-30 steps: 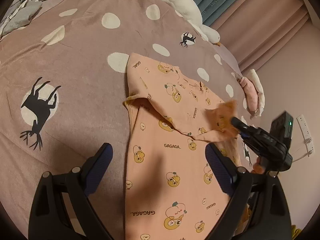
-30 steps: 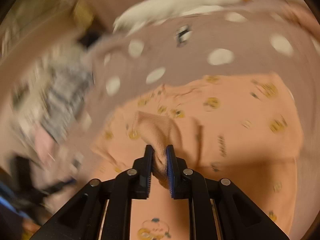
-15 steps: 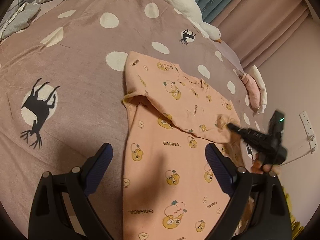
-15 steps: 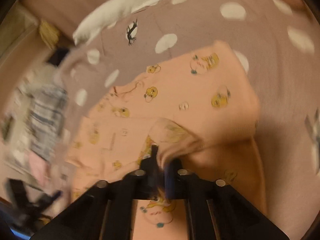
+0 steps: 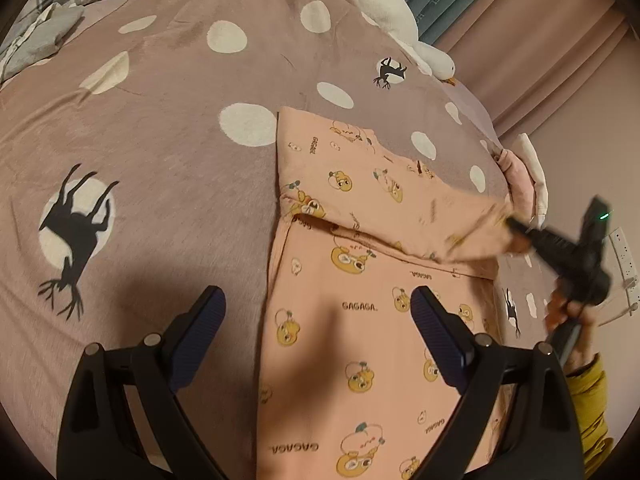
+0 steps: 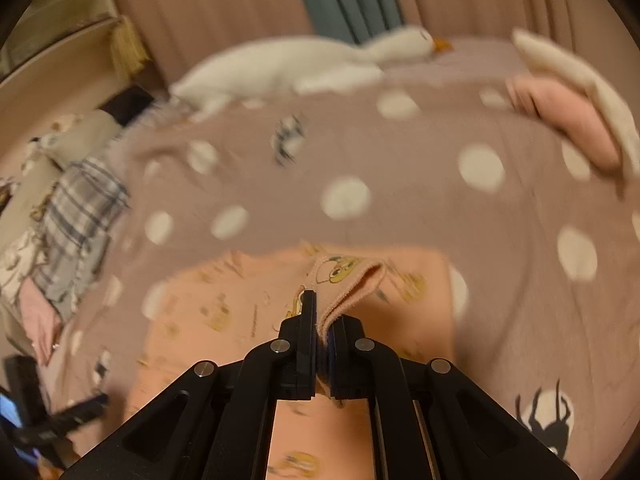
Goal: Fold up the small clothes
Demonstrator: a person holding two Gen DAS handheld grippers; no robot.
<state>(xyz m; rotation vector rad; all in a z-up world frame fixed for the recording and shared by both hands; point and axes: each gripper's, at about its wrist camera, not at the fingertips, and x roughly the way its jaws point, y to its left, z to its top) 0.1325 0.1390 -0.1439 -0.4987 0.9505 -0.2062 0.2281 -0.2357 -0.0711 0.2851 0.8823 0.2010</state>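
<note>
One peach garment (image 5: 360,300), printed with cartoon faces and "GAGAGA", lies on the bed, centre and lower right of the left wrist frame. Upper part folded across the body toward the frame's right. Right gripper (image 6: 323,320) pressed together, pinching the garment's ribbed hem edge (image 6: 348,292); fabric stretched taut to it at right of the left wrist view. Left gripper (image 5: 316,340) spread wide, hovering over the lower garment, nothing between the jaws. Mauve bedspread (image 5: 160,160) with white dots and deer silhouettes underneath. White plush goose (image 6: 280,68) along the bed's far edge. Pink curtains (image 5: 540,40) behind.
</note>
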